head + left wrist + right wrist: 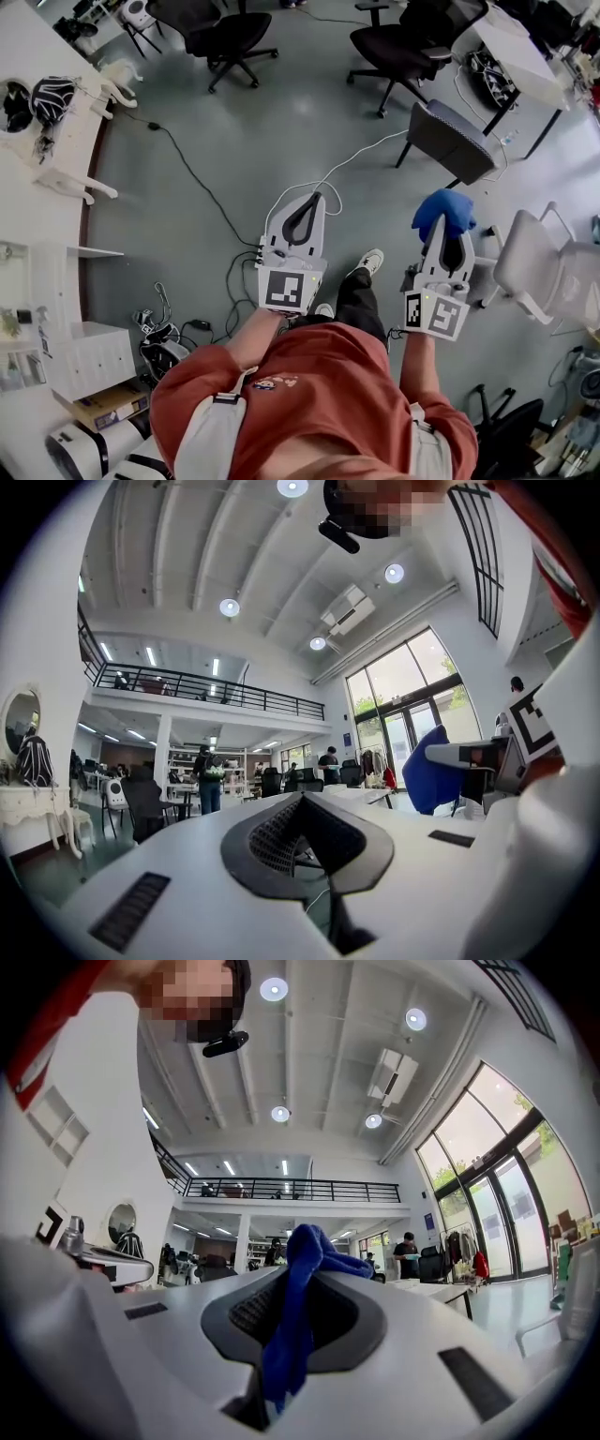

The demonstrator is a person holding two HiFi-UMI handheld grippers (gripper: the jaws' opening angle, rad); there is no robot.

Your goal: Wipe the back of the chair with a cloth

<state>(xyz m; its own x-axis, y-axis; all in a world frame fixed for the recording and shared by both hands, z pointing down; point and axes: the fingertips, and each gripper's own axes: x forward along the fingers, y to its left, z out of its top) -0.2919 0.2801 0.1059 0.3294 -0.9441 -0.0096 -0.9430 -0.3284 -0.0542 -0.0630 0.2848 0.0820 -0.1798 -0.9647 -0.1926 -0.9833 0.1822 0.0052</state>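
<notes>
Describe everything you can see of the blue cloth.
The blue cloth is soft, crumpled fabric, plain deep blue, bunched into a lump. It is pinched between the shut jaws of the right gripper, held in the air. In the right gripper view a narrow strip trails back through the jaw opening while the bulk puffs out past the tips. Nothing else touches it.

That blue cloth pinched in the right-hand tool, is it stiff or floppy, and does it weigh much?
Probably floppy: the blue cloth bunches up past the right gripper, whose jaws are shut on it, and trails in a limp strip between them. Likely light too, since that one pinch seems to hold all of it.
</notes>
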